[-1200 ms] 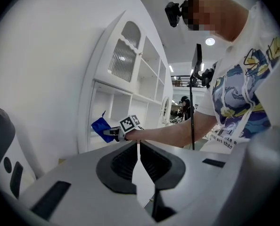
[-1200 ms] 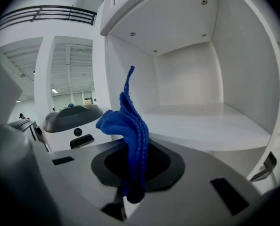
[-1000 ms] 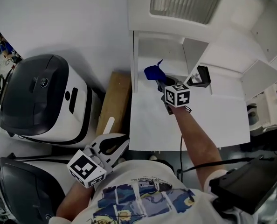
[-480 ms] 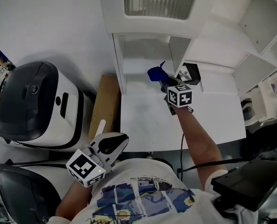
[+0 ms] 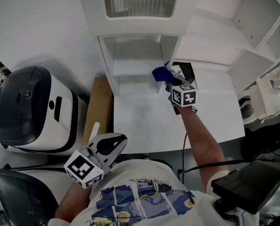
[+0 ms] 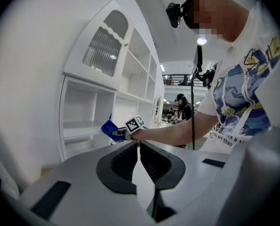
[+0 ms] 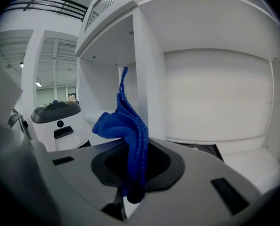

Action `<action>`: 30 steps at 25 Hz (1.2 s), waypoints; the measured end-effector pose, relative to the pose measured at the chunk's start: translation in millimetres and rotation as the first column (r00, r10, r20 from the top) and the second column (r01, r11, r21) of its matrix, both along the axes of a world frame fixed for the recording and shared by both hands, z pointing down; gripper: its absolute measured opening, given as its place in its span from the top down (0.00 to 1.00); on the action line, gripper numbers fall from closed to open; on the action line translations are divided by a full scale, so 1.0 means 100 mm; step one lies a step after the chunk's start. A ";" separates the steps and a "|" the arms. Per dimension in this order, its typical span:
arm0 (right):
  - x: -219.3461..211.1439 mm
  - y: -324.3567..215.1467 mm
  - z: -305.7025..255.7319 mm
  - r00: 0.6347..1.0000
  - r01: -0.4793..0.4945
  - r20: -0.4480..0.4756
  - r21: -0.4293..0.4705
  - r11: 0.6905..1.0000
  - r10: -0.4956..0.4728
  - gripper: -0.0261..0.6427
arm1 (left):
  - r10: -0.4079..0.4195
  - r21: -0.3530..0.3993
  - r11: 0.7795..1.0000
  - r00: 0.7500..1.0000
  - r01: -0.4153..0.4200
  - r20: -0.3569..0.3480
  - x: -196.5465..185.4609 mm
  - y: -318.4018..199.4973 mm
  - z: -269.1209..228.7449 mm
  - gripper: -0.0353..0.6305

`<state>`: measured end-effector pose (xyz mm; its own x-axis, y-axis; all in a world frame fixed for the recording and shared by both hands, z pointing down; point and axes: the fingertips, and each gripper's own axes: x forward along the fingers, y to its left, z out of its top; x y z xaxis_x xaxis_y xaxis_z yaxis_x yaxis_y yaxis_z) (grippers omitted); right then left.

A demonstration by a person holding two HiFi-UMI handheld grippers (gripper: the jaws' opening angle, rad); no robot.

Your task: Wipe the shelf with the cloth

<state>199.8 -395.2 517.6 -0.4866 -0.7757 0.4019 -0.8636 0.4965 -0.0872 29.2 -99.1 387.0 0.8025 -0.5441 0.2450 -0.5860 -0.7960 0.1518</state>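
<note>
My right gripper point(image 5: 168, 82) is shut on a blue cloth point(image 5: 160, 73), which it holds up at the upright divider between two low compartments of the white shelf unit point(image 5: 130, 68). In the right gripper view the cloth point(image 7: 123, 121) stands bunched above the jaws of this gripper point(image 7: 134, 161), in front of the divider point(image 7: 149, 79). My left gripper point(image 5: 121, 138) hangs low by my body, away from the shelf, jaws together and holding nothing. The left gripper view shows that gripper point(image 6: 139, 144), with the cloth point(image 6: 109, 127) far ahead.
A white table top point(image 5: 144, 121) lies in front of the shelf. A black flat object point(image 5: 185, 71) sits in the right compartment. A wooden board point(image 5: 98, 108) and a black and white machine point(image 5: 31, 109) stand at the left. A black device point(image 5: 248, 182) is at the lower right.
The right gripper has carried the cloth from the left compartment's opening rightward to the divider. The head view has shifted. The left gripper stays low and shut.
</note>
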 end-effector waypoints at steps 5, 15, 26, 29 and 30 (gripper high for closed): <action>0.07 -0.01 -0.03 1.000 0.010 -0.021 0.013 1.000 -0.010 0.86 | 0.003 0.002 1.000 1.000 -0.003 0.000 0.10 0.00 -0.01 0.90; 0.19 -0.02 -0.35 0.996 0.048 -0.074 0.077 0.996 -0.042 0.86 | -0.006 0.005 1.000 1.000 0.006 -0.013 0.23 0.02 0.00 0.90; 0.30 -0.09 -1.05 0.992 0.081 -0.116 0.202 0.976 -0.058 0.86 | 0.001 0.013 1.000 1.000 -0.001 -0.025 0.38 0.06 -0.01 0.90; 0.30 -0.09 -1.23 0.991 0.087 -0.118 0.231 0.969 -0.061 0.86 | 0.002 0.020 1.000 1.000 -0.002 -0.026 0.40 0.08 -0.03 0.90; 0.30 -0.10 -1.29 0.991 0.089 -0.119 0.240 0.967 -0.062 0.86 | 0.002 0.021 1.000 1.000 -0.002 -0.026 0.40 0.09 -0.03 0.90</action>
<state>230.0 -405.0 388.8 -0.5110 -0.8197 0.2588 -0.8204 0.5549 0.1376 69.7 -90.5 383.5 0.8094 -0.5475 0.2123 -0.5806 -0.8003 0.1499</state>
